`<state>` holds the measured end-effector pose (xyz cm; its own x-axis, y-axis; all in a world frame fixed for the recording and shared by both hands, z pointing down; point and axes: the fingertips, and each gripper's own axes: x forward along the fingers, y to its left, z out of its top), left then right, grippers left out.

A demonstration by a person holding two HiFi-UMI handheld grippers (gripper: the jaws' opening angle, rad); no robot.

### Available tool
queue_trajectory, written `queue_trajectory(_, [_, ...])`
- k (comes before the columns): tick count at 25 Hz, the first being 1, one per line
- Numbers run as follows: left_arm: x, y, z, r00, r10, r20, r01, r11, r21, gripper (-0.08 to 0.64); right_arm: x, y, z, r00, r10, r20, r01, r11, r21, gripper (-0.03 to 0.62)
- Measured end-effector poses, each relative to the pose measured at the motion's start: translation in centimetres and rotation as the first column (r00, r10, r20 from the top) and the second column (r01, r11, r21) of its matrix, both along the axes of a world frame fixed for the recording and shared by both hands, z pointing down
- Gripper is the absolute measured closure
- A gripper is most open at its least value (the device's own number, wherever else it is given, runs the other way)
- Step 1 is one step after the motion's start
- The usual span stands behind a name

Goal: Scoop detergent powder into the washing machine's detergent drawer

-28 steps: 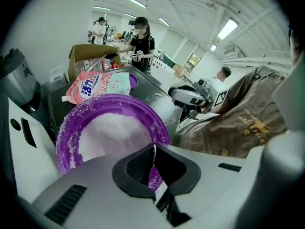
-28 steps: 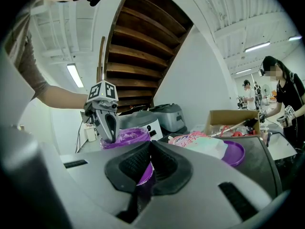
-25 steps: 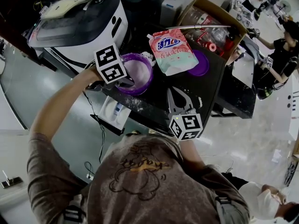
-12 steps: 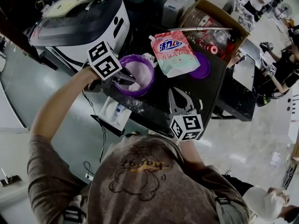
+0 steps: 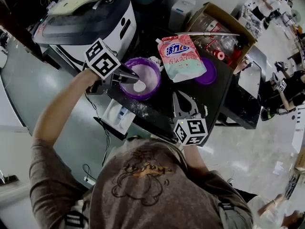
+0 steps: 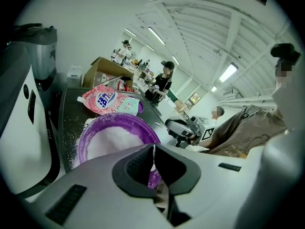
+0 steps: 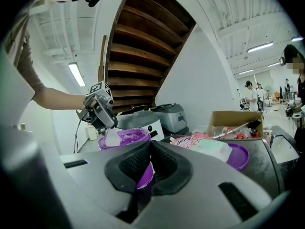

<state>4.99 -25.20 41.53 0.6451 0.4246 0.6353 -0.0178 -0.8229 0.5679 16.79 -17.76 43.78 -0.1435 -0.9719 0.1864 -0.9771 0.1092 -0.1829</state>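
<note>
One scoop [image 5: 139, 86] in left gripper [image 5: 135, 78], over bowl [image 5: 153, 90]

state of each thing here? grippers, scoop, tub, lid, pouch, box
left gripper: fingers shut on the scoop
scoop: held at the purple tub's mouth
right gripper: fingers shut, nothing held
purple tub: open, white powder inside
purple lid: off, lying beside the pouch
detergent pouch: lying flat
cardboard box: open
</note>
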Motion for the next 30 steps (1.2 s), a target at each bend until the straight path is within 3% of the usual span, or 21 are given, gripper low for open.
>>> queue_trajectory(6, [-0.5,-1.4,-1.1,0.987,-0.136,-0.082,0.132,0.99,-0.053,0.537,-0.3,-0.5,-0.4,1.0,-0.016,-0.006,0.016,1.0,0.0,0.592])
queue_trajectory(12, [-1.2,-2.8,-2.0,0.941,-0.291,-0.172,0.279,0.956,-0.09,0.537,-0.7,-0.8,-0.3,1.0,-0.029,-0.012,0.029,1.0,-0.003,0.592])
queue_trajectory(19, [-1.8,-3.3,-2.6,0.859,-0.445,-0.254,0.414,0.895,-0.166,0.537,-1.1,-0.9,-0.6,0.999,-0.041,-0.02,0.041,0.999,-0.002,0.592])
queue_trajectory(30, [-3.8,-3.3,-3.0,0.694,-0.626,-0.356,0.567,0.78,-0.265,0.537,-2.1,-0.8,-0.8,0.997,-0.069,-0.035,0.069,0.998,-0.01,0.591])
